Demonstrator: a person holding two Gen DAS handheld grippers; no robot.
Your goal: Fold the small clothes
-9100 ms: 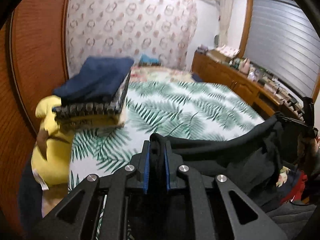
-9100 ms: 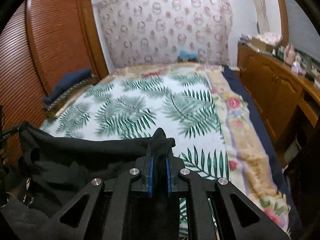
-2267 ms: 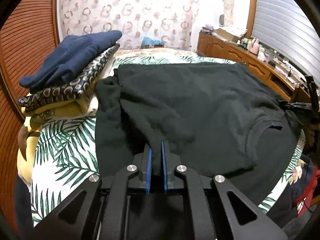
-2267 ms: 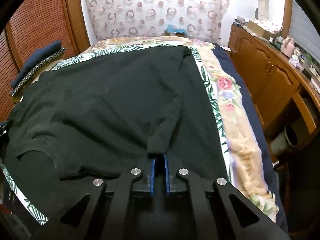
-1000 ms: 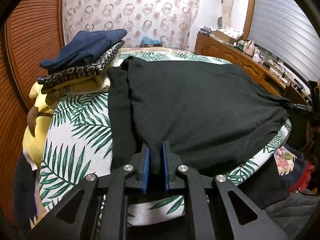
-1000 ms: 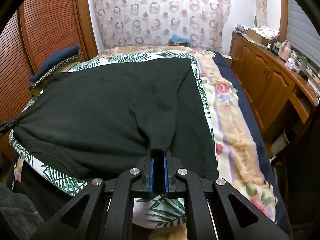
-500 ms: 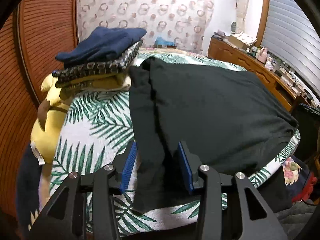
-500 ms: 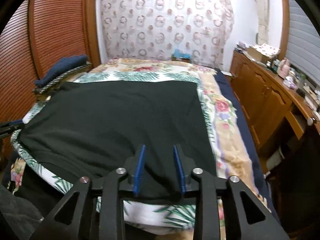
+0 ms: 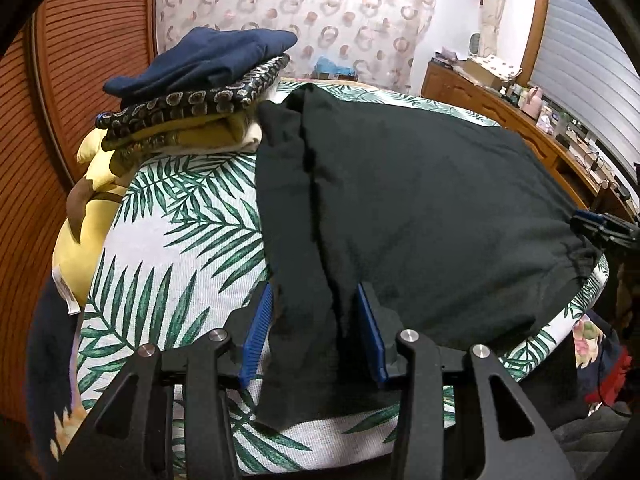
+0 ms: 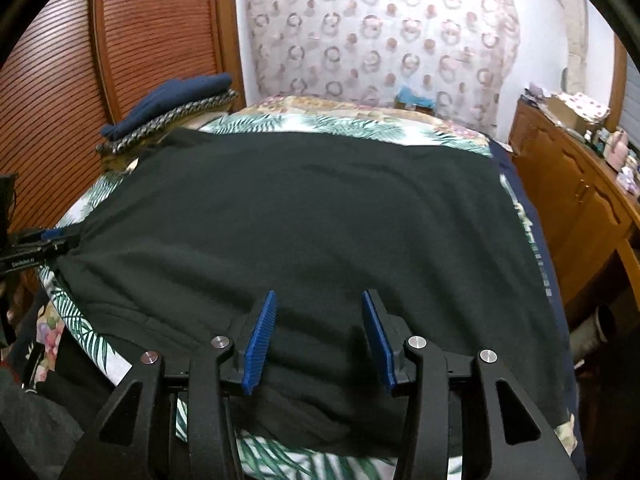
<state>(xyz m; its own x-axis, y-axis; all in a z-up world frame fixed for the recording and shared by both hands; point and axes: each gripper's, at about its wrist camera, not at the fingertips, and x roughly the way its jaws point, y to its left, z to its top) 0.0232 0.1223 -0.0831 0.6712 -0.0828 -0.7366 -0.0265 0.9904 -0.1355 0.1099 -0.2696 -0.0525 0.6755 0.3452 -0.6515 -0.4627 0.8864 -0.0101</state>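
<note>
A black sweatshirt [image 9: 420, 200] [image 10: 300, 208] lies spread flat on the palm-leaf bed cover [image 9: 172, 240]. Its near edge hangs over the front of the bed. One sleeve [image 9: 288, 200] runs along the garment's left side toward me. My left gripper [image 9: 314, 292] stands open over that sleeve's near end, and its blue pads are clear of the cloth. My right gripper [image 10: 320, 296] hovers over the garment's near right part with its jaws opening and nothing pinched. Each gripper also shows at the edge of the other's view: the right gripper [image 9: 600, 228] and the left gripper [image 10: 40, 240].
A stack of folded clothes [image 9: 200, 76] [image 10: 172, 116], navy on top, sits at the bed's far left beside a yellow plush toy [image 9: 80, 220]. Slatted wooden doors [image 10: 152, 40] close off the left. A wooden dresser [image 10: 580, 200] with small items runs along the right.
Both grippers were shut on pinches of the black sweatshirt one second ago. Both have let go and opened, and the cloth has dropped flat. The right gripper drew back a little.
</note>
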